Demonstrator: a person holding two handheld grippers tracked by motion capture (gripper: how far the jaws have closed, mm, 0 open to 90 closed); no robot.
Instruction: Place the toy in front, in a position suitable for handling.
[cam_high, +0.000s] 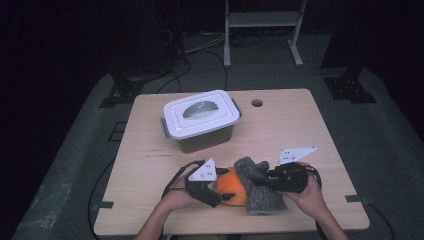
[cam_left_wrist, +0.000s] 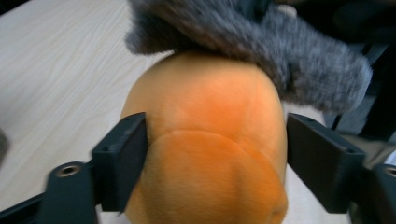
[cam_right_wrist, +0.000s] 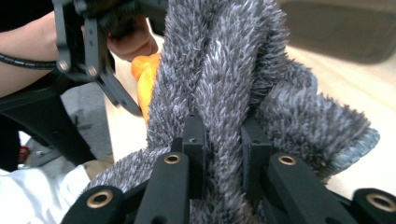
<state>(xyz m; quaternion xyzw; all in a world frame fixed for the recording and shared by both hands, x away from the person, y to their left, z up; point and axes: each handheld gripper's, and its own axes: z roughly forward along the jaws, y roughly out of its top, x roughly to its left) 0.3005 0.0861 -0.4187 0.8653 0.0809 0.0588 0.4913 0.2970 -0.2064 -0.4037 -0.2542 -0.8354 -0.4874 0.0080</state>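
Note:
A round orange plush (cam_high: 232, 189) lies near the table's front edge, with a grey fluffy cloth (cam_high: 261, 196) draped over its right side. My left gripper (cam_high: 222, 187) straddles the plush (cam_left_wrist: 210, 140). Its left pad rests against the plush, a thin gap shows at the right pad, and the jaws stand wide, so it is open. The grey cloth (cam_left_wrist: 289, 60) hangs over the far end of the plush. My right gripper (cam_high: 263, 179) is shut on a fold of the cloth (cam_right_wrist: 224, 70), and its jaws (cam_right_wrist: 223, 135) pinch the pile tightly. Behind the cloth, a bit of the orange plush (cam_right_wrist: 144, 77) shows.
A grey storage box with a white clip-on lid (cam_high: 200, 116) stands at the back middle of the wooden table (cam_high: 305, 135). A cable hole (cam_high: 257, 103) sits at the table's far edge. Metal stand legs and cables lie on the floor beyond.

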